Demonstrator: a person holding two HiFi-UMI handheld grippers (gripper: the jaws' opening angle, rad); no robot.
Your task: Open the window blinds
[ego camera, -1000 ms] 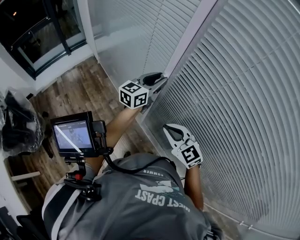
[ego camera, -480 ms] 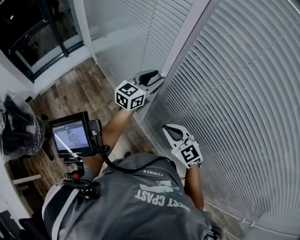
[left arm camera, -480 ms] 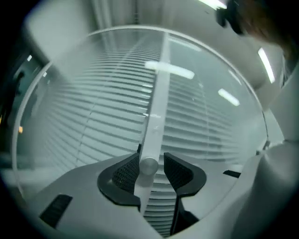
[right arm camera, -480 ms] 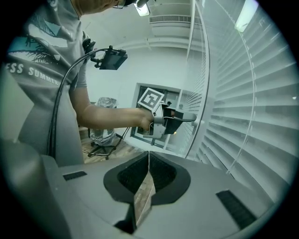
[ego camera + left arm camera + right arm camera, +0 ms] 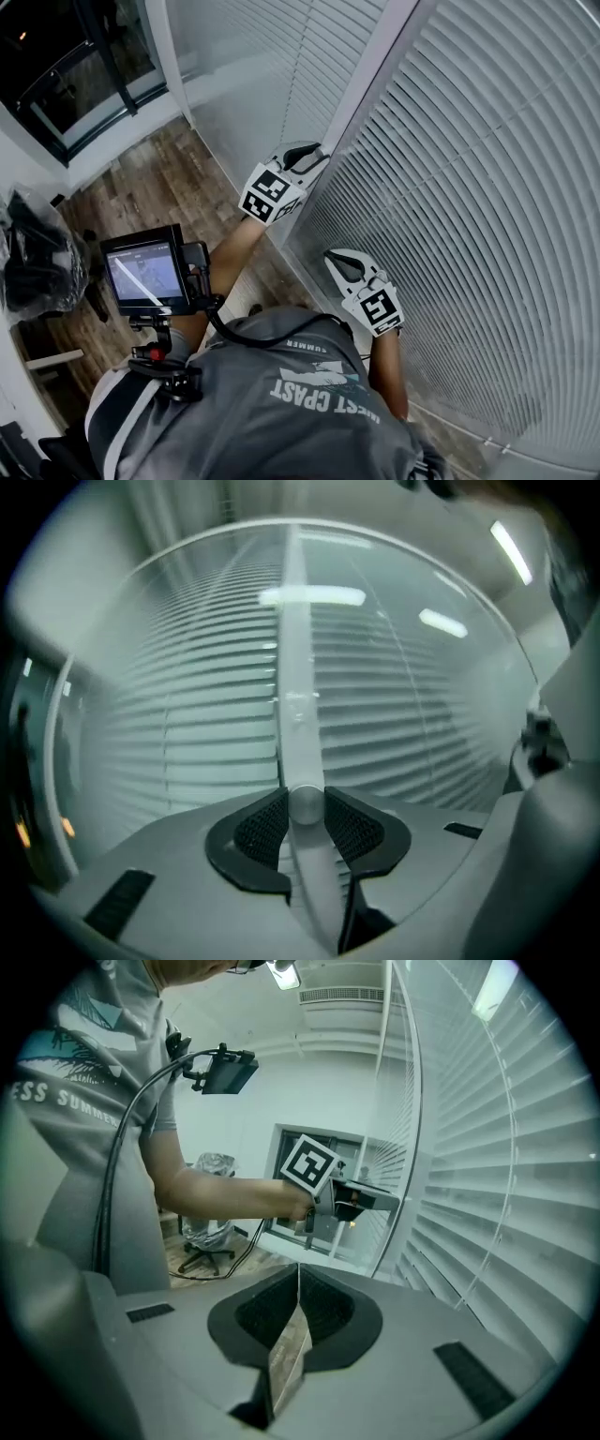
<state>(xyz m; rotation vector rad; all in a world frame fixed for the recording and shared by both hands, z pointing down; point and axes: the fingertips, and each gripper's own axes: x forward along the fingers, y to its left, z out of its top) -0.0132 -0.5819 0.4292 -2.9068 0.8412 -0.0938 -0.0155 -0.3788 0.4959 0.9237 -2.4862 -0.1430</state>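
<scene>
Blinds (image 5: 469, 187) hang with their slats shut, right in front of the person. The left gripper (image 5: 305, 810), whose jaws have just been closing, is clamped on the thin wand (image 5: 298, 714) that hangs against them. To do this well, I would keep that pinch firm and roll the wand about its own length instead of dragging it sideways; the right gripper (image 5: 296, 1279) is clenched on nothing, near the slats.

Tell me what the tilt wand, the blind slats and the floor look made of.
The wand looks like smooth pale plastic, maybe translucent: light spreads evenly along it. The slats are thin white strips with a soft sheen, painted aluminium or vinyl, I cannot tell which. The floor shows brown planks with grain: wood or wood-look laminate.
</scene>
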